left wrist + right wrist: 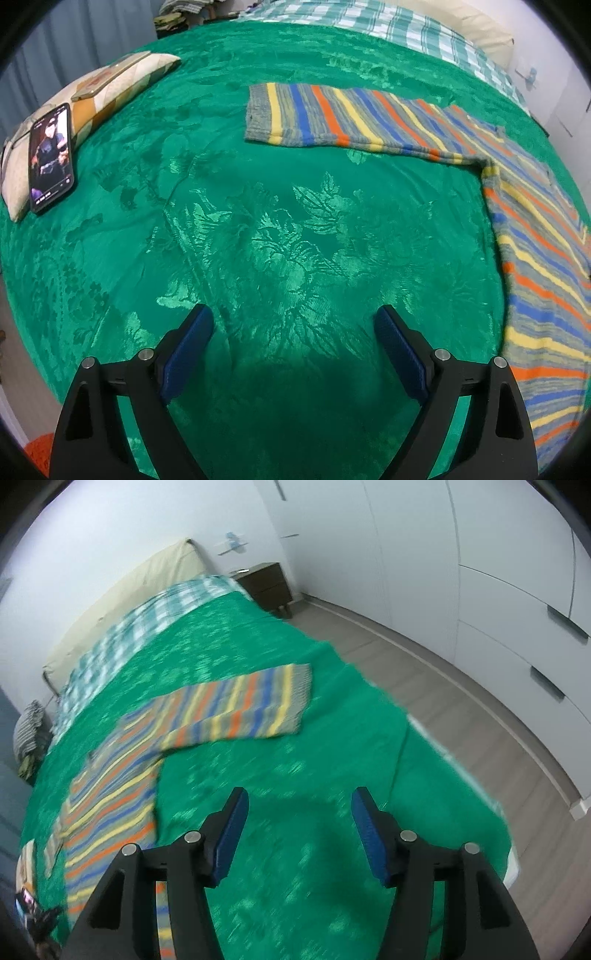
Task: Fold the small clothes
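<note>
Folding looks barely begun to us: the striped sweater (524,236) lies spread flat on the green bedspread (258,229), both sleeves stretched straight out sideways and no fold visible. We see the left gripper (294,325) wide open over bare cover and the right gripper (299,808) parted and empty. Its body runs lengthwise up the bed toward the pillows; the sleeves cross it.

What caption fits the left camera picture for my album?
Open left gripper above a green bedspread, striped sweater spread flat, phone leaning on a pillow.
</note>
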`<action>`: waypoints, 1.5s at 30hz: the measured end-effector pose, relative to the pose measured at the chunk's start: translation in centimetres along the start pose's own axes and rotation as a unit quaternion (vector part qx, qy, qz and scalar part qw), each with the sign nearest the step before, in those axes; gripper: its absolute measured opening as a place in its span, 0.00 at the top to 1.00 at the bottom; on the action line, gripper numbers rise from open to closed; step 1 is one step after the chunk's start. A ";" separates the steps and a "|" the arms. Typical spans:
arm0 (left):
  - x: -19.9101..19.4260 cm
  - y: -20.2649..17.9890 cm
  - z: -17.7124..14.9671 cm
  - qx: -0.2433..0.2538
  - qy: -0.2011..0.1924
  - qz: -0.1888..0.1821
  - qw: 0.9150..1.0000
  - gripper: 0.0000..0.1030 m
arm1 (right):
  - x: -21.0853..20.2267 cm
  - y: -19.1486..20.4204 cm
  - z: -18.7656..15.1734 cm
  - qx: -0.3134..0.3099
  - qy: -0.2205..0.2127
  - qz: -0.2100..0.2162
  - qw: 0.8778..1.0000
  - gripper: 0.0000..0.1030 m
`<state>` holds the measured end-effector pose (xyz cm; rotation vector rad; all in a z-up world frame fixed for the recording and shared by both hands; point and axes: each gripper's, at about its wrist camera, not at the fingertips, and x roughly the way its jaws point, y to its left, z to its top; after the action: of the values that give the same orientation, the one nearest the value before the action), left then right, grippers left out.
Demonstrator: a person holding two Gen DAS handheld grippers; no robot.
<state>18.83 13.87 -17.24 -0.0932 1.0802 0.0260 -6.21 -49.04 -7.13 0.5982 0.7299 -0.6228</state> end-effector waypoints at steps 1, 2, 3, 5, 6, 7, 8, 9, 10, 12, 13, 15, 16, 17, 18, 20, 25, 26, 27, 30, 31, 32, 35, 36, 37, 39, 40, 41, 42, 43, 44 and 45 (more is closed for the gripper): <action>-0.2 0.1 -0.1 -0.001 0.000 -0.004 1.000 0.11 | -0.4 0.6 -0.5 -0.006 0.002 0.009 1.000 0.41; -0.6 0.2 -0.2 -0.002 0.000 -0.008 1.000 0.11 | -0.7 1.2 -1.1 -0.013 0.006 0.017 1.000 0.41; -1.1 0.3 -0.5 -0.001 0.001 -0.015 1.000 0.11 | -1.0 1.8 -1.8 -0.020 0.010 0.027 0.999 0.40; -2.1 0.2 -0.9 0.005 0.003 -0.026 1.000 0.11 | -1.2 3.1 -3.1 -0.035 0.026 0.047 0.998 0.40; -2.7 0.1 -1.1 0.010 0.004 -0.035 0.999 0.11 | -1.2 3.8 -3.8 -0.042 0.036 0.058 0.997 0.40; -3.1 0.0 -1.3 0.013 0.005 -0.042 0.999 0.11 | -1.2 4.3 -4.4 -0.048 0.045 0.068 0.996 0.40; -3.8 -0.1 -1.8 0.015 0.007 -0.053 0.998 0.11 | -1.3 4.8 -5.0 -0.055 0.054 0.076 0.994 0.40; -4.5 -0.3 -2.4 0.018 0.012 -0.068 0.997 0.11 | -1.3 5.3 -5.6 -0.061 0.064 0.084 0.992 0.40; -5.0 -0.6 -3.0 0.021 0.019 -0.083 0.996 0.11 | -1.3 5.7 -6.1 -0.066 0.073 0.091 0.991 0.40; -5.8 -1.4 -4.9 0.035 0.042 -0.112 0.992 0.11 | -1.4 6.7 -7.2 -0.086 0.103 0.107 0.985 0.40; -5.9 -1.6 -5.6 0.043 0.051 -0.117 0.991 0.11 | -1.4 7.3 -7.7 -0.098 0.115 0.111 0.982 0.40; -6.1 -2.8 -7.5 0.069 0.081 -0.128 0.986 0.11 | -1.6 8.3 -8.8 -0.121 0.142 0.117 0.975 0.40; -6.2 -3.3 -8.2 0.082 0.088 -0.132 0.984 0.11 | -1.5 8.7 -9.3 -0.130 0.160 0.118 0.971 0.40; -6.2 -3.7 -8.7 0.091 0.092 -0.132 0.983 0.11 | -1.4 9.0 -9.7 -0.135 0.175 0.120 0.968 0.40; -6.3 -4.4 -9.4 0.112 0.094 -0.130 0.981 0.12 | -1.4 9.2 -10.2 -0.138 0.195 0.126 0.963 0.40; -6.3 -5.6 -9.9 0.142 0.089 -0.119 0.979 0.12 | -1.0 9.4 -11.3 -0.141 0.229 0.134 0.954 0.40; -5.5 -7.2 -10.4 0.164 0.102 -0.120 0.974 0.16 | 0.3 10.9 -13.7 -0.178 0.252 0.144 0.940 0.40; -5.2 -7.3 -10.2 0.162 0.108 -0.124 0.973 0.19 | 0.7 11.2 -14.1 -0.192 0.255 0.141 0.937 0.40; -4.8 -7.5 -10.2 0.159 0.116 -0.133 0.971 0.25 | 1.0 11.3 -14.4 -0.203 0.256 0.132 0.936 0.40; -4.3 -8.2 -10.5 0.167 0.129 -0.144 0.967 0.82 | 2.7 11.3 -15.4 -0.204 0.278 0.118 0.931 0.46; -4.3 -8.7 -10.7 0.175 0.132 -0.147 0.965 0.96 | 3.3 11.2 -15.7 -0.194 0.294 0.140 0.925 0.77; -4.6 -8.9 -10.8 0.179 0.124 -0.142 0.966 0.96 | 3.5 11.1 -15.8 -0.190 0.302 0.147 0.923 0.96; -6.3 -8.6 -11.2 0.182 0.109 -0.146 0.966 0.97 | 2.7 10.7 -15.5 -0.184 0.301 0.147 0.924 0.95; -7.0 -8.3 -11.4 0.181 0.107 -0.147 0.967 0.97 | 2.1 10.5 -15.2 -0.188 0.300 0.143 0.925 0.95; -7.2 -7.9 -11.6 0.182 0.109 -0.146 0.966 0.97 | 1.5 10.2 -14.9 -0.191 0.300 0.137 0.925 0.95; -6.9 -7.4 -12.4 0.186 0.121 -0.135 0.966 0.97 | 0.5 9.8 -14.2 -0.193 0.301 0.131 0.925 0.95; -6.3 -7.7 -12.6 0.192 0.128 -0.127 0.965 0.97 | 0.4 9.7 -14.1 -0.198 0.302 0.125 0.924 0.95; -5.8 -8.1 -12.8 0.202 0.136 -0.119 0.963 0.97 | 0.6 9.7 -14.1 -0.202 0.307 0.120 0.922 0.95; -5.4 -8.6 -12.9 0.213 0.142 -0.111 0.960 0.97 | 1.1 9.8 -14.3 -0.207 0.313 0.113 0.920 0.95; -5.3 -9.0 -13.1 0.224 0.144 -0.105 0.958 0.97 | 1.9 9.9 -14.6 -0.212 0.322 0.103 0.917 0.95; -5.4 -9.4 -13.3 0.235 0.142 -0.099 0.957 0.97 | 2.5 10.2 -14.9 -0.214 0.330 0.097 0.915 0.95; -5.5 -9.6 -13.4 0.240 0.141 -0.095 0.956 0.97 | 3.1 10.1 -15.2 -0.211 0.339 0.092 0.912 0.95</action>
<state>5.09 3.23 -18.05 0.2448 1.3307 -0.4335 -3.73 -32.87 -15.85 0.4661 1.3985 -0.0491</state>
